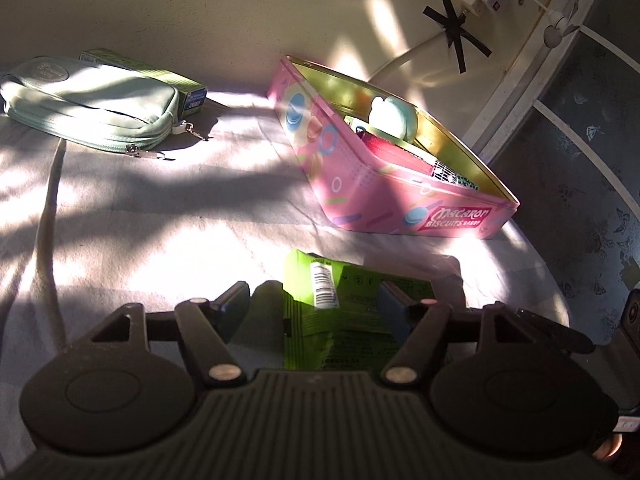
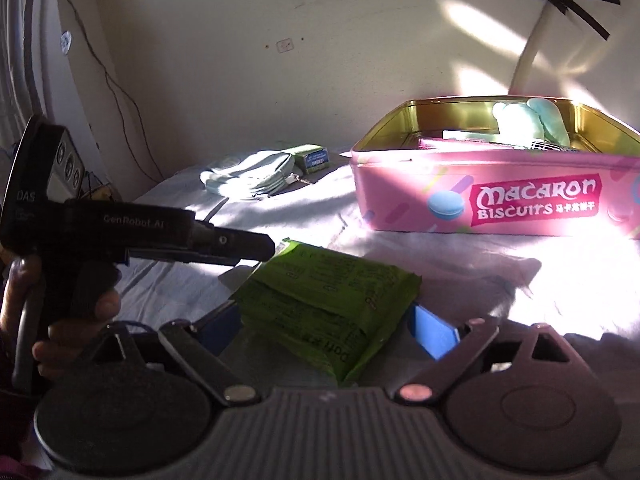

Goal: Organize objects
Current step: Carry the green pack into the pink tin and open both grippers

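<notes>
Judging from how things lie, the sorting is partly done: the pink Macaron Biscuits tin (image 2: 496, 204) already holds a pale green plush toy (image 2: 528, 120), a red pouch (image 1: 394, 156) and some smaller items that cannot be made out. Still outside it are a green foil packet (image 2: 328, 304), a mint zip pouch (image 1: 92, 104) and a small green box (image 1: 176, 84) tucked just behind that pouch, all lying on the pale bedsheet (image 1: 160, 220).

The green foil packet is found on the sheet in front of the tin, near it but apart. It is straddled by the right gripper (image 2: 332, 328), whose blue-padded fingers (image 2: 436, 332) stand spread to either side of it; whether the pads touch the foil cannot be told, and no squeeze is seen. The left gripper (image 1: 312, 304) is likewise held wide apart around the same packet, nothing being clamped.

The packet lies flat. In the right wrist view its long axis is seen to run from the lower right up toward the upper left, the far sealed end pointing toward the mint zip pouch instead of the tin. A turn toward the tin would probably be needed before it is lowered inside, where room appears to remain at the near left end.
</notes>
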Tool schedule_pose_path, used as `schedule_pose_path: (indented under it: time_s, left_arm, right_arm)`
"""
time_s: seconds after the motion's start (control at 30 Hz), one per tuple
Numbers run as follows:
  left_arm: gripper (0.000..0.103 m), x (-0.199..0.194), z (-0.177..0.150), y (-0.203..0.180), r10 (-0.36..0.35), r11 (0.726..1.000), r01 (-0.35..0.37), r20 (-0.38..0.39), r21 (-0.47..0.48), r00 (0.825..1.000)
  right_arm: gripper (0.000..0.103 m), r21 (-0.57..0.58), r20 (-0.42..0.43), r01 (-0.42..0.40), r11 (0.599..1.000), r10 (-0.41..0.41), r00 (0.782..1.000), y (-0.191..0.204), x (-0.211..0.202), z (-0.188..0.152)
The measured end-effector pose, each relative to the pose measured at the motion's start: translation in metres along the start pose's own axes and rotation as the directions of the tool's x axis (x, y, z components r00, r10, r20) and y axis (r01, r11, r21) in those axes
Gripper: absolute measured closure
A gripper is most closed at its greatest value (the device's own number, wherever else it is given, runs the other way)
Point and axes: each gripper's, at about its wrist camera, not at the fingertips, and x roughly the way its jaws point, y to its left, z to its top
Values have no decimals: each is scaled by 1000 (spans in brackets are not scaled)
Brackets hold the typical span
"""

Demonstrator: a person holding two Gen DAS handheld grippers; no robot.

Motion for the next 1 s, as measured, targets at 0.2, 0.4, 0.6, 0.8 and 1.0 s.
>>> schedule_pose_path:
  time_s: [0.2, 0.4, 0.6, 0.8, 1.0]
  left_arm:
    - [57, 6, -5, -32, 0, 989, -1, 6, 149, 1000]
    - [57, -15, 52, -54, -38, 979, 8, 145, 204, 989]
    - [56, 34, 118, -70, -40, 979, 3, 176, 205, 984]
    - [56, 120, 154, -67, 13, 985, -28, 85, 172, 996]
    - [50, 169, 175, -56, 124, 979, -131, 53, 157, 991]
  right_arm:
    - [27, -136, -6, 57, 989, -58, 998, 19, 22, -5]
    - [31, -181, 152, 91, 979, -63, 986, 18, -5, 39]
    - [31, -269, 165, 152, 951, -110, 980, -18, 3, 116]
    - [32, -245, -65, 129, 961, -149, 987, -84, 66, 170]
    - [27, -287, -158, 164, 944, -215, 964, -117, 125, 191]
